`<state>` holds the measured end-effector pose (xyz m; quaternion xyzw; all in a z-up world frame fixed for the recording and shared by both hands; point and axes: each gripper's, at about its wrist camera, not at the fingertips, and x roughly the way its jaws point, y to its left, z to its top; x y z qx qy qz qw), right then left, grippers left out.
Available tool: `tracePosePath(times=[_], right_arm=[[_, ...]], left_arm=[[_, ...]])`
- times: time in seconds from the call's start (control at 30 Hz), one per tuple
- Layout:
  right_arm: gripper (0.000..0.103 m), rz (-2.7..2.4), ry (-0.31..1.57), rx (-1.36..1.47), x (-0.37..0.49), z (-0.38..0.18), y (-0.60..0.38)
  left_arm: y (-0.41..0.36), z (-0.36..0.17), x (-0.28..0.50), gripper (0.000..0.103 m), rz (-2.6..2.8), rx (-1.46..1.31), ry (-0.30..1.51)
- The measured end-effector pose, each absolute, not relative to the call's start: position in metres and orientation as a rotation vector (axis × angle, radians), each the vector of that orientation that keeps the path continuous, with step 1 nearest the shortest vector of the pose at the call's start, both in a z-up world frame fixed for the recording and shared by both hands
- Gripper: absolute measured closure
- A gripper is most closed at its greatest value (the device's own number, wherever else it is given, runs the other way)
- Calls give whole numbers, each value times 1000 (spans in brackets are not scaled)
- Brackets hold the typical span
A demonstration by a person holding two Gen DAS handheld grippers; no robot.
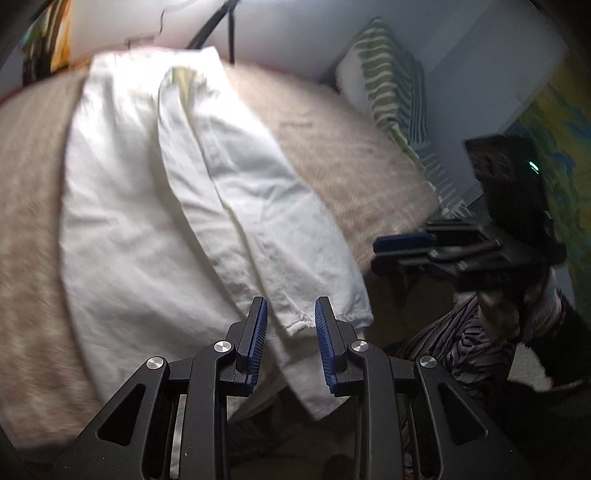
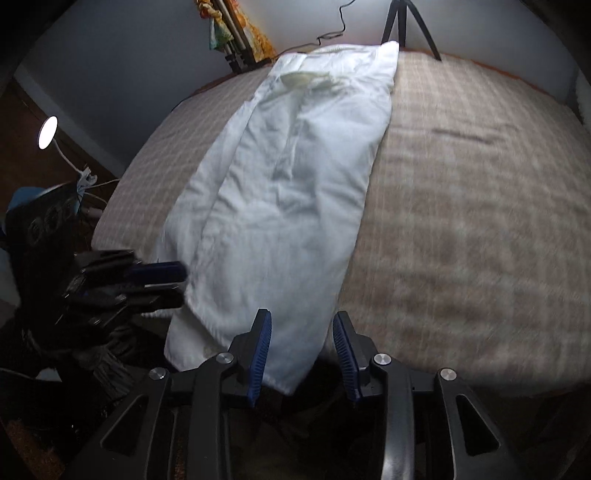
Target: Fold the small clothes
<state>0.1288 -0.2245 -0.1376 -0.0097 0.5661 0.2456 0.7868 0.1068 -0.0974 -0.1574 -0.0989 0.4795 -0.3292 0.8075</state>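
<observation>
White trousers (image 1: pixel 155 192) lie lengthwise on a beige checked bed (image 1: pixel 332 155), folded leg over leg, with the cuffs hanging over the near edge. My left gripper (image 1: pixel 290 325) is open, its blue pads either side of a cuff (image 1: pixel 325 314) without clamping it. My right gripper (image 2: pixel 302 343) is open, its jaws astride the hem end of the trousers (image 2: pixel 280 206). The right gripper also shows in the left wrist view (image 1: pixel 399 251), level with the bed edge. The left gripper shows in the right wrist view (image 2: pixel 162 280), at the trousers' left side.
A green striped pillow (image 1: pixel 391 85) leans at the bed's far right. A tripod (image 2: pixel 406 22) stands behind the bed's far edge. A lit lamp (image 2: pixel 48 133) and cables sit left of the bed. The beige bed cover (image 2: pixel 461 192) spreads to the right of the trousers.
</observation>
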Motion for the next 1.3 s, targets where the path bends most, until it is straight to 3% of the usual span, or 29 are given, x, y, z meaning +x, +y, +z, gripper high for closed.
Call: tracePosePath(times=[0.07,0.1,0.13,0.33,0.47,0.6,0.67,0.73,0.97,1.07,1.13,1.27,1.3], right_arm=[[65,527,1224,-35,124,-143,-223],[65,527,1220,-53,123,-145,-220],[66,527,1217,-66,122,-147,-218],[73,531,1262,-173,120,-160,-209],[72,546,1286,-161,120,-163,-215],[44,565,1283,-59,128,-162,-229],[43,576,1309,-23,130,-168,-234],[43,589,1332,11,131,-174,-239],[45,630,1383,134,138,-190,-251],[52,630,1404,144,136,-200,-250],[72,651,1426,200,136,-207,-248],[87,691,1417,221,136,-203,-243],[95,700,1411,213,134,-200,-241]], left_arm=[[-95,-162,111,84,-709,-254,1019],[-95,-162,111,99,-706,-263,1008],[-96,-160,110,103,-712,-262,996],[-88,-163,98,102,-665,-202,973],[-84,-161,88,102,-667,-184,945],[-75,-142,83,91,-659,-160,920],[-59,-131,77,88,-634,-147,889],[-45,-127,73,73,-603,-152,881],[2,-141,80,72,-442,-187,948],[5,-153,82,72,-432,-206,991],[6,-160,82,72,-427,-210,1020],[8,-171,80,71,-433,-244,1043],[7,-171,79,72,-438,-244,1045]])
